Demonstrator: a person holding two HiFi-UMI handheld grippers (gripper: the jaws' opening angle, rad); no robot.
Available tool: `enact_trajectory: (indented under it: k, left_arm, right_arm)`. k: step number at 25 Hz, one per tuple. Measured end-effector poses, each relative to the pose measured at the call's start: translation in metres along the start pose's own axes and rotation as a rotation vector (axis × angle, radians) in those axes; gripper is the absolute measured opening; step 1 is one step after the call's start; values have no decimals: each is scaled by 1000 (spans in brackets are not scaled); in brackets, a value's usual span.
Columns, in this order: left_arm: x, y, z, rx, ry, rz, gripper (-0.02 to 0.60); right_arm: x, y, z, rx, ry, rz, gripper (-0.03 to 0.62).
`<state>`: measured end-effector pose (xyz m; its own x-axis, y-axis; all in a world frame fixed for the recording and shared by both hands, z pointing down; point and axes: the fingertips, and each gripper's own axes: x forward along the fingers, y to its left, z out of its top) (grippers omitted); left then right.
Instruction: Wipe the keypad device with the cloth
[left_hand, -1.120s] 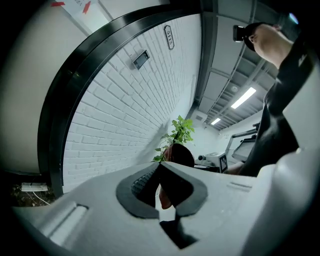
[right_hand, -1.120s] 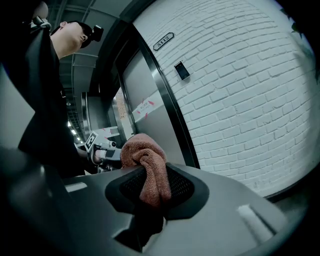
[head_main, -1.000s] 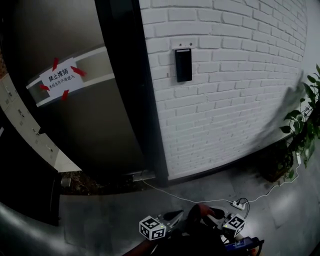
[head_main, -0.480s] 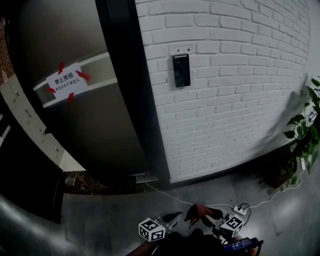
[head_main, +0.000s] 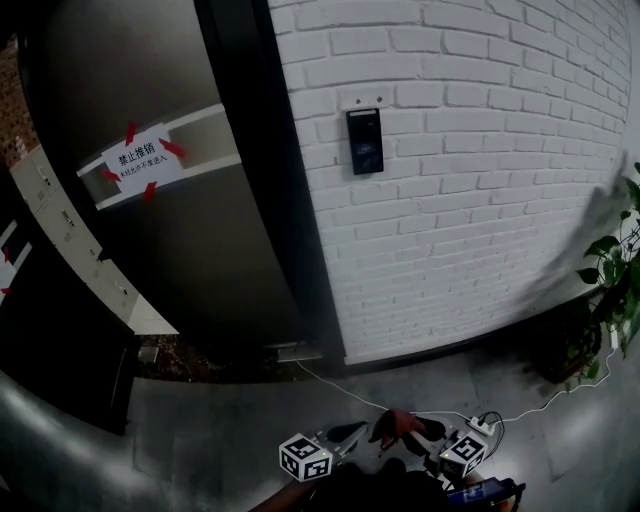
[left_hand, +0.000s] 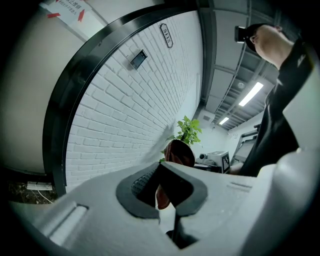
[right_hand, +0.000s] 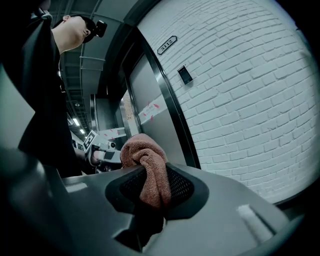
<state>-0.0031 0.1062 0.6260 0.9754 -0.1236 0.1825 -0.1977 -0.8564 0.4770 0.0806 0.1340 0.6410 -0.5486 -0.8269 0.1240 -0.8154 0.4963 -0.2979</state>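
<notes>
The black keypad device (head_main: 364, 141) hangs on the white brick wall, right of the dark door frame; it shows small and far off as the keypad (left_hand: 138, 59) and the keypad (right_hand: 185, 75) in both gripper views. A reddish-brown cloth (right_hand: 148, 170) is pinched between the jaws of my right gripper (right_hand: 152, 187). In the head view the cloth (head_main: 398, 425) bunches above the right gripper (head_main: 432, 436) at the bottom edge. My left gripper (head_main: 345, 433) sits just left of it, apart from the cloth. The left gripper (left_hand: 165, 187) holds nothing; its jaws stand a narrow gap apart.
A grey door (head_main: 170, 230) with a taped paper notice (head_main: 147, 160) fills the left. A white cable (head_main: 400, 402) and power strip (head_main: 484, 425) lie on the floor by the wall. A potted plant (head_main: 618, 270) stands at the right.
The head view has drifted, so the keypad sits slightly lower and the door notice further right. Both grippers stay low at the bottom edge, the cloth still held.
</notes>
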Motion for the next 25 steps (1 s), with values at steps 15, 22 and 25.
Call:
enact_trajectory:
  k: [15,22,25]
  left_arm:
    - [-9,7,2,-1,-8,21,4]
    - [-9,11,3,12,-4,17,5]
    - [-7,13,1,18,-3,12,4]
  right_arm:
    - [17,4,3,-30,-4,27,83]
    - [25,19,25,16,-20,36,81]
    - [22,12,18,-7,-18,29,81]
